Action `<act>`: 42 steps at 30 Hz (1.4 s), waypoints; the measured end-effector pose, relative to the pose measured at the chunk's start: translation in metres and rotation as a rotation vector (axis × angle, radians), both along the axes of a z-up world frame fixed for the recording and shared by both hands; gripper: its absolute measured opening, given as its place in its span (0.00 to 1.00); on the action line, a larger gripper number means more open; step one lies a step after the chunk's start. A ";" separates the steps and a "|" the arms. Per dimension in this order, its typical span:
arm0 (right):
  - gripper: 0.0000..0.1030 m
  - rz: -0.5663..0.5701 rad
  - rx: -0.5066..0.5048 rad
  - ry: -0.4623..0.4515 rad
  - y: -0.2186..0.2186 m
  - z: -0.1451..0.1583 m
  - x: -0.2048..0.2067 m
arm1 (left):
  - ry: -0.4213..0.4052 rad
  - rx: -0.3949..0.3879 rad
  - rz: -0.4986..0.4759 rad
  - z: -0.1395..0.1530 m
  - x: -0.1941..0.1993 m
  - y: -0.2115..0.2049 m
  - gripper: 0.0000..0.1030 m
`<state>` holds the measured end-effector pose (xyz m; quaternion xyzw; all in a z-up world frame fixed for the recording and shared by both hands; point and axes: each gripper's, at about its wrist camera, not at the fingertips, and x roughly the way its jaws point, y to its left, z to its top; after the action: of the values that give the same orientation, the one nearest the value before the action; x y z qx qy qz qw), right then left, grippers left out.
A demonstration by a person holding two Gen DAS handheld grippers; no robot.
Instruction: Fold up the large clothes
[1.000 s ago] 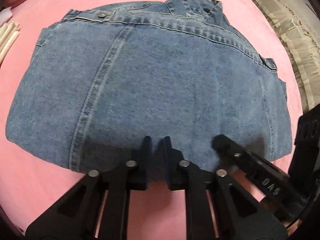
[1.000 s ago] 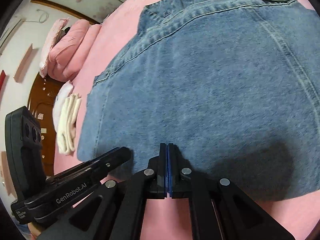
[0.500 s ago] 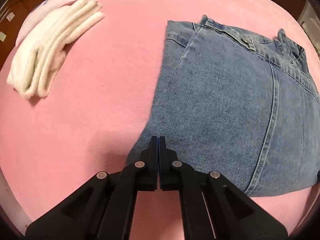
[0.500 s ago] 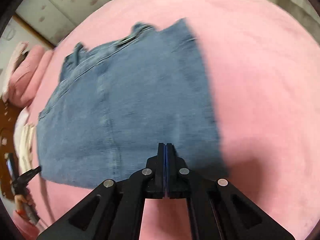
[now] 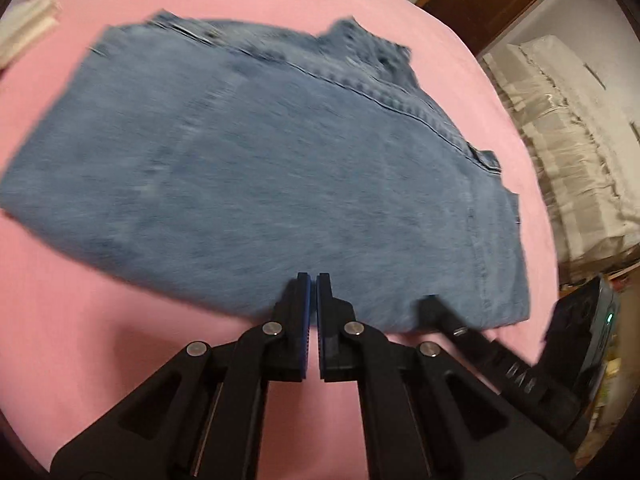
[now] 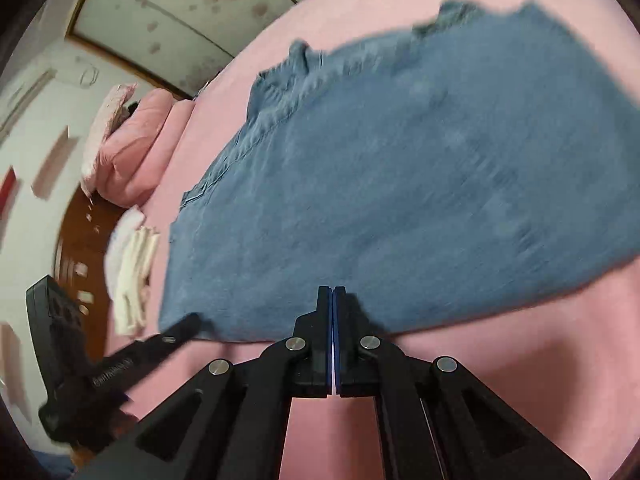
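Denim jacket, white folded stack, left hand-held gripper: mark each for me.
denim jacket (image 5: pixel 280 184): left wrist view, middle of the flat back panel.
white folded stack (image 6: pixel 134 276): right wrist view, centre of the pile, left of the jacket.
left hand-held gripper (image 5: pixel 313 280): left wrist view, midway between its fingertips.

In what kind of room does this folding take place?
Most likely a bedroom. The denim garment lies on a wide pink bed surface, a pink pillow sits at its far end beside a wooden headboard, and folded white cloth rests near the edge.
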<state>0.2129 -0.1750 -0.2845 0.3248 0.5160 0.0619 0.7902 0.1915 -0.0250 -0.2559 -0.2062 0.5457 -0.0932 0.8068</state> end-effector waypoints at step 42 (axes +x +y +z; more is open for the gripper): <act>0.00 -0.201 -0.533 0.019 -0.113 0.020 0.141 | -0.105 0.293 0.126 -0.023 0.183 0.099 0.00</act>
<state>0.3543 -0.2885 -0.2644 0.1554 0.4865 -0.1576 0.8452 0.3747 0.0744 -0.2792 -0.1151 0.4966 0.0274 0.8599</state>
